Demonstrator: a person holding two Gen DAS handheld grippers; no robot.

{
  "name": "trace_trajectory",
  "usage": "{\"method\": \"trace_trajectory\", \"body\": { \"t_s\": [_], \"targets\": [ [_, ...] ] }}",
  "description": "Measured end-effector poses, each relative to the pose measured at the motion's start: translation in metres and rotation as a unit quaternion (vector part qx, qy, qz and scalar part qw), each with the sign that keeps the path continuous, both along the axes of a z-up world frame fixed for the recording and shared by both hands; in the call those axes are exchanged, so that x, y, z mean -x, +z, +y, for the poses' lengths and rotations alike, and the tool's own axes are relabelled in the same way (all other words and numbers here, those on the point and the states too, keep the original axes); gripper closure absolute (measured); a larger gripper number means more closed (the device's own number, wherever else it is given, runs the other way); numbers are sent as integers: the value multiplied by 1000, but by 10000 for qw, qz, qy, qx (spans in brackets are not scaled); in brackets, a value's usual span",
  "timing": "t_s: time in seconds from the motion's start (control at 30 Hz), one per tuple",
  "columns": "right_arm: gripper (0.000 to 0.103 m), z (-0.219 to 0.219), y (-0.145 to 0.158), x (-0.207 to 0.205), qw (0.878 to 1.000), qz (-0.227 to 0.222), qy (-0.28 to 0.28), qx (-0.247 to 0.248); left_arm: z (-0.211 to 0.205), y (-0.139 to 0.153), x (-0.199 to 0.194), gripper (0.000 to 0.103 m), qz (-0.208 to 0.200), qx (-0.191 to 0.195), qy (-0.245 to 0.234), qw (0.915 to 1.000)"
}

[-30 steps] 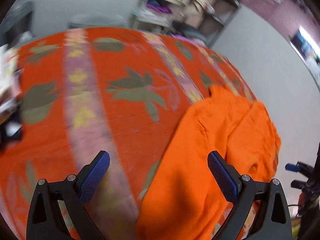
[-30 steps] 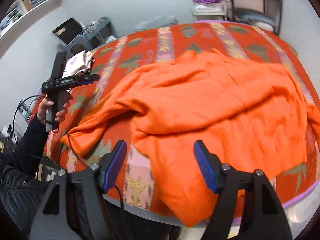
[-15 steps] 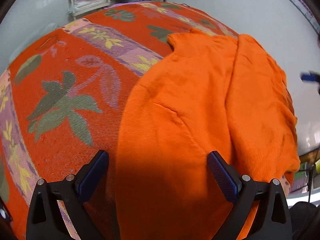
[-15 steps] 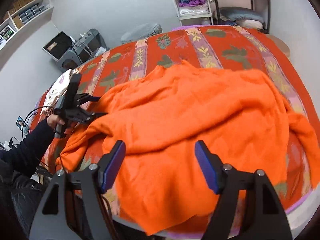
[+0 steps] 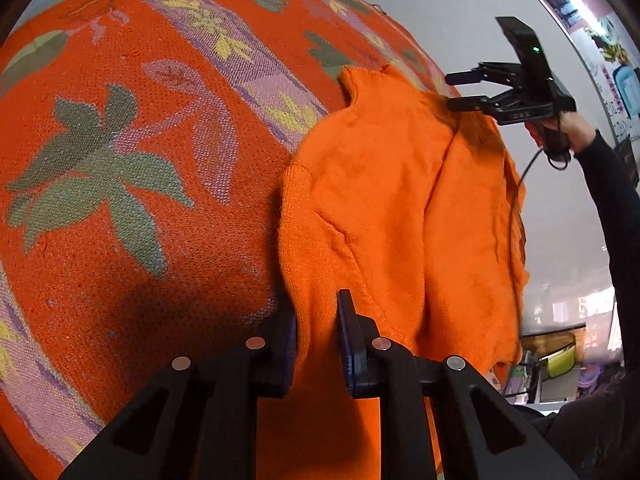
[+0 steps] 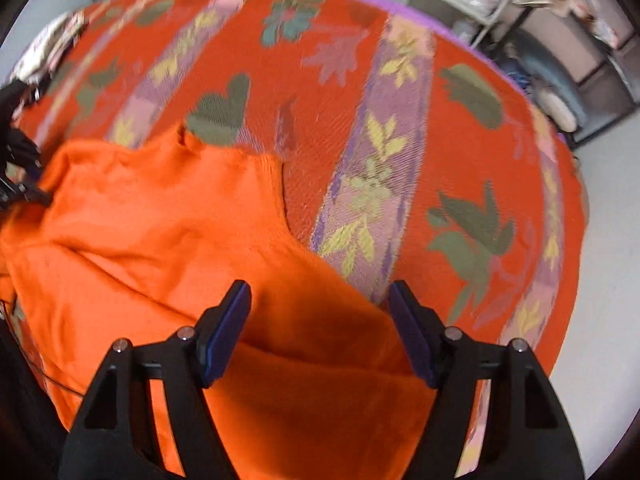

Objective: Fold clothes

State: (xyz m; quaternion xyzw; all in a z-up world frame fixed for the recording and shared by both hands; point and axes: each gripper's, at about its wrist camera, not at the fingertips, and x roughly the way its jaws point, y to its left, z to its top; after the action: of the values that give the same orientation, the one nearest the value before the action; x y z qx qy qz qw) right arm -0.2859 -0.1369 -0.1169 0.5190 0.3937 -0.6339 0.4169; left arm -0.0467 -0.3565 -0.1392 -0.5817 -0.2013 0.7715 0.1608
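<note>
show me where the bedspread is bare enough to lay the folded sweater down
The floral bedspread is bare on the whole stretch beyond the orange sweater's collar and along its side edge. It is crowded where the left claw pinches the sweater's edge and the right claw hangs open over it.

Pale grey walls (image 5: 460, 8) and floor (image 6: 608, 216) around a bed under an orange-red floral bedspread (image 6: 400, 120). Open metal shelving (image 6: 532, 12) with folded fabrics at the far corner. Soft, even light.
</note>
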Motion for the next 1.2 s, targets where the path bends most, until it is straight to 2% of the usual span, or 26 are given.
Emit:
{"method": "trace_trajectory", "body": {
  "t_s": [0.07,0.13,0.17,0.23,0.27,0.3,0.4,0.53,0.57,0.63,0.8,0.87,0.93,1.0,1.1,1.13,1.17,1.2],
  "targets": [
    [33,-6,-16,3,9992,-120,179,-349,-2,0,6,84,-145,-111,19,9998],
    [36,-8,-21,4,9986,-223,264,-401,-2,-1,13,84,-250,-170,31,9995],
    [45,-8,-22,4,9984,-286,290,-387,0,0,16,84,-251,-155,35,9996],
    [74,-8,-18,2,9985,-336,317,-280,2,2,24,84,-231,-68,40,9997],
    [94,-7,-15,0,9987,-302,328,-235,4,3,27,84,-210,-10,48,9998],
    [94,-5,-12,-3,9989,-208,362,-225,6,4,28,85,-178,75,53,9998],
    [95,3,-6,-16,9993,4,368,-84,10,7,27,95,-77,383,78,9992],
    [95,25,28,-38,9969,7,50,781,8,14,14,97,104,351,408,9985],
    [95,33,43,-45,9944,20,-43,1058,5,18,8,97,198,247,508,9982],
    [95,54,78,-62,9869,121,-212,1592,-4,36,-6,97,524,-262,728,9956],
    [95,88,150,-122,9670,461,-467,2463,-4,95,-47,97,1349,-1128,916,9801],
    [95,90,178,-143,9531,552,-586,2918,-6,122,-69,97,1750,-1400,1001,9694],
    [95,89,214,-167,9342,625,-538,3471,-8,158,-83,98,2282,-1693,1167,9516],
    [96,88,251,-192,9129,683,-398,4005,-20,204,-108,101,2965,-1998,1396,9234],
    [96,73,308,-236,8855,952,99,4546,-48,281,-177,101,4120,-2207,1555,8703],
    [96,67,325,-250,8775,1034,288,4674,-53,305,-199,101,4445,-2159,1578,8550],
    [96,58,341,-265,8708,1134,484,4759,-54,327,-220,101,4708,-2013,1584,8442],
    [96,48,356,-279,8645,1294,667,4811,-54,347,-239,101,4890,-1790,1619,8382]
  ]
}}
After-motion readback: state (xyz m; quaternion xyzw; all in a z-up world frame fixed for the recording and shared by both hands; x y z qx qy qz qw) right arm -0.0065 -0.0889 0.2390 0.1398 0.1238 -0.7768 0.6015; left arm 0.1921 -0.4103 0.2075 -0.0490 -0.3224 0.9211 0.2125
